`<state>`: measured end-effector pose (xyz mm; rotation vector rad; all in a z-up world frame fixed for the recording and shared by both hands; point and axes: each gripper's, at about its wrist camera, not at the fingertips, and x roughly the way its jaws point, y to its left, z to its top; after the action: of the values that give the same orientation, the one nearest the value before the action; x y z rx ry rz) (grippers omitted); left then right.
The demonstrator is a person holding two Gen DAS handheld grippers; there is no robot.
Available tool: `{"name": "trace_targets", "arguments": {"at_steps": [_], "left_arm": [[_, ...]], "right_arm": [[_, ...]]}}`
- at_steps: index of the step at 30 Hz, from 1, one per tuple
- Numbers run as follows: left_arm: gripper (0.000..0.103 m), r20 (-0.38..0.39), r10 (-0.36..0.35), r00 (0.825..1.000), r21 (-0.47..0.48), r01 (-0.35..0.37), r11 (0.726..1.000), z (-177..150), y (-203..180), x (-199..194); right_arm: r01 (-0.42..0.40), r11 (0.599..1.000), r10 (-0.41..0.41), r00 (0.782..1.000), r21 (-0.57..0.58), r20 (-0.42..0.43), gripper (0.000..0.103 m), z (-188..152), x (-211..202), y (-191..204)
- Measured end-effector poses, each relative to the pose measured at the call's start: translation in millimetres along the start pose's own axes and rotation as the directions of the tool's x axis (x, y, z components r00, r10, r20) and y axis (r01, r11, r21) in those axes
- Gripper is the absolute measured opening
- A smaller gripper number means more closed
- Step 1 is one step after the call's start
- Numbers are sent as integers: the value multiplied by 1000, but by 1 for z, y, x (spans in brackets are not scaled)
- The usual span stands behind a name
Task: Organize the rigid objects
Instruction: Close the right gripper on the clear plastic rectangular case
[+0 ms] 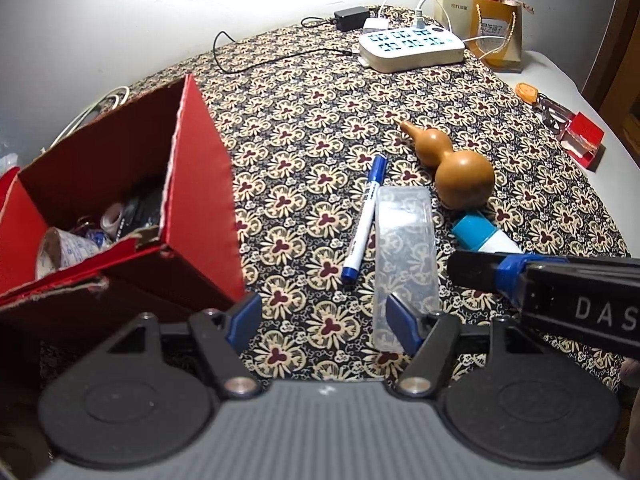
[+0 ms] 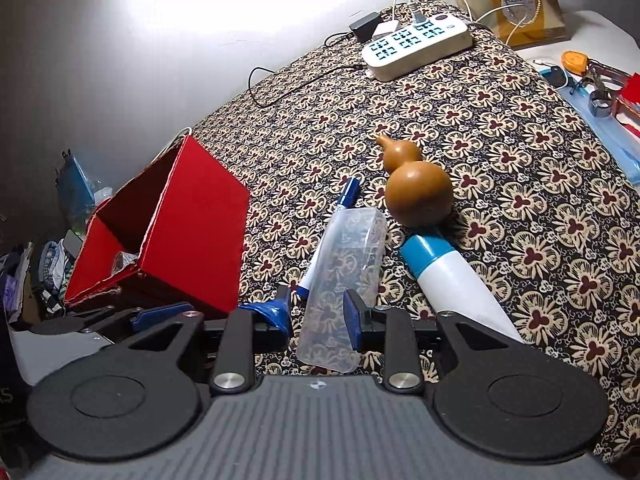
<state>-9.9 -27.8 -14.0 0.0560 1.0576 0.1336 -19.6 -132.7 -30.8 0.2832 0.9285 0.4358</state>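
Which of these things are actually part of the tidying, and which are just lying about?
Part of the job: red box, blue marker, clear plastic case, wooden gourd, white bottle.

Lying about: power strip, gift bag, black adapter.

Box contents [image 1: 100, 224] mostly hidden by red box [image 1: 192, 184] wall; bottle [image 1: 486, 238] partly behind right tool [image 1: 480, 268].

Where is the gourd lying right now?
In both views the gourd lies on the patterned cloth, right of the marker, with the blue-capped bottle at its base.

The right gripper [image 1: 472, 268] reads "DAS"; the gift bag [image 2: 524, 4] bears Chinese characters.
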Motion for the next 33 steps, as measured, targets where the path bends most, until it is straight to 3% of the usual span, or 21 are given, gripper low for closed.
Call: {"name": "trace_targets", "arguments": {"at_steps": [15,33], "left_arm": [[69,-39,-23,999,36,25,999,-3,-20,14],[70,-97,-99,990,52,104,993,-11,-37,34]], "right_arm": [[42,998,-43,999,43,18,12,-3,-9,-23],[111,984,-112,994,139,-3,12,-7,-1,-74]]}}
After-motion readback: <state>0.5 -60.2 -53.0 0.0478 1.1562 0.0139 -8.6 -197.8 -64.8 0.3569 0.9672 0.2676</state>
